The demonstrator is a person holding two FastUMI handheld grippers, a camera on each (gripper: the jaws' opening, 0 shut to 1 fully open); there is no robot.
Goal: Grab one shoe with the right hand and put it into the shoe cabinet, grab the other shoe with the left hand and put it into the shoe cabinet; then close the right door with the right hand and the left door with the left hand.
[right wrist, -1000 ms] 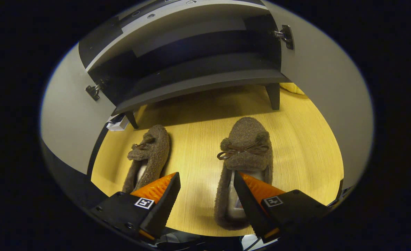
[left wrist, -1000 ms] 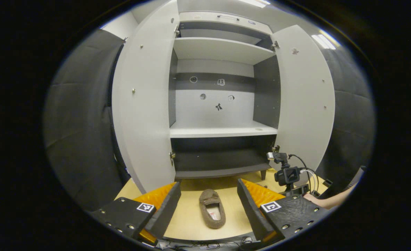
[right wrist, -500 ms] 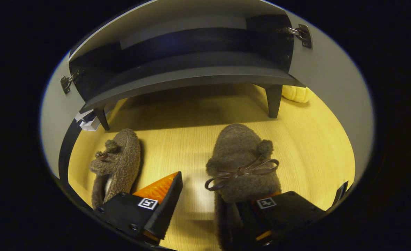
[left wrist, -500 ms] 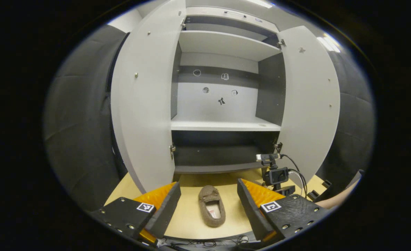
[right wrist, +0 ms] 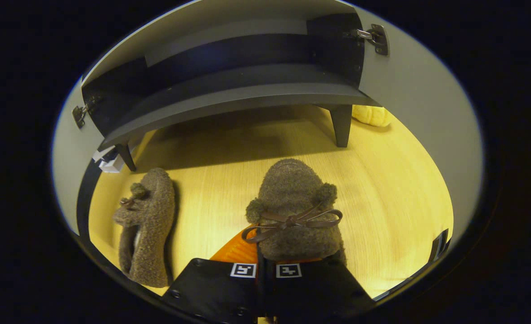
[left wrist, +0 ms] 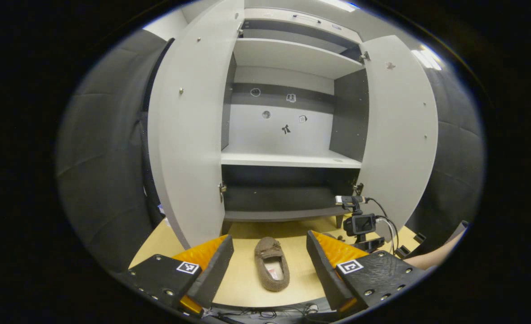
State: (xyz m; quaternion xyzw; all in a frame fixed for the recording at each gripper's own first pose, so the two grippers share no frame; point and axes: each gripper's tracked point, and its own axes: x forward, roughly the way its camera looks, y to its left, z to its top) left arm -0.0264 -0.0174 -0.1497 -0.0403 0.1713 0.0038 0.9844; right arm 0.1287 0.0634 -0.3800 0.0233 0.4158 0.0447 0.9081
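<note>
Fingers of the right gripper [right wrist: 265, 265] are drawn together on the side wall of the brown fleece slipper with a leather bow [right wrist: 294, 213], one finger outside the wall and one inside the opening; half a second ago they stood apart. That slipper lies directly ahead of the tool on the pale wooden floor [right wrist: 396, 180], its long axis running away from the gripper, toe toward the grey two-door shoe cabinet [right wrist: 229, 96]. The second brown fleece slipper [right wrist: 146, 227] lies to its left, well apart, toe likewise toward the cabinet. The left gripper [left wrist: 269, 265] is spread wide and holds nothing; the second slipper shows on the floor between its fingers, farther off. Both cabinet doors stand open.
</note>
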